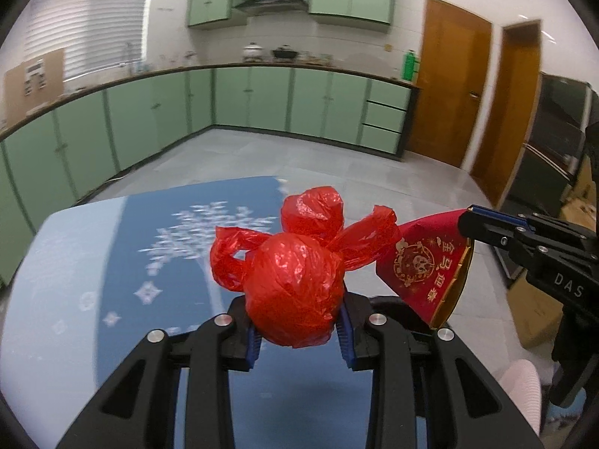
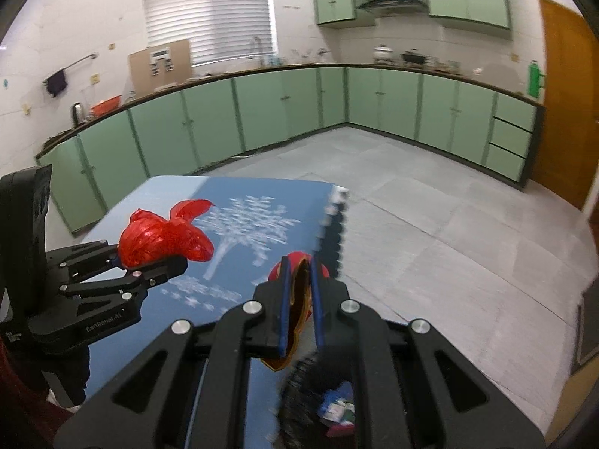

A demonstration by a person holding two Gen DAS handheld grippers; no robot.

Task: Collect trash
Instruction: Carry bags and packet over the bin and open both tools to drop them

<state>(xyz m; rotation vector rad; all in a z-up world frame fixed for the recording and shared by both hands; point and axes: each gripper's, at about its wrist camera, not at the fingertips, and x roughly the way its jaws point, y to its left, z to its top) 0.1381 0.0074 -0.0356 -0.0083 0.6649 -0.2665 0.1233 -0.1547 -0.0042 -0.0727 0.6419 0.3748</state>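
Observation:
A knotted red plastic bag [image 1: 295,277] sits between the blue pads of my left gripper [image 1: 299,333], which is shut on it above the blue tablecloth [image 1: 149,247]. To its right, my right gripper [image 1: 471,224] pinches a folded red paper packet with gold print [image 1: 423,262]. In the right wrist view the right gripper [image 2: 299,273] is shut on that red packet [image 2: 299,292], its gold edge showing between the pads. The left gripper [image 2: 149,262] with the red bag [image 2: 161,239] is at the left. A black bin [image 2: 310,404] holding colourful scraps lies just under the right gripper.
The table's blue cloth with a white tree print [image 2: 254,224] ends at a scalloped edge on the right. Grey tiled floor [image 2: 430,224] spreads beyond. Green cabinets [image 2: 262,112] line the walls, with wooden doors [image 1: 449,82] and cardboard boxes [image 1: 539,310] on the right.

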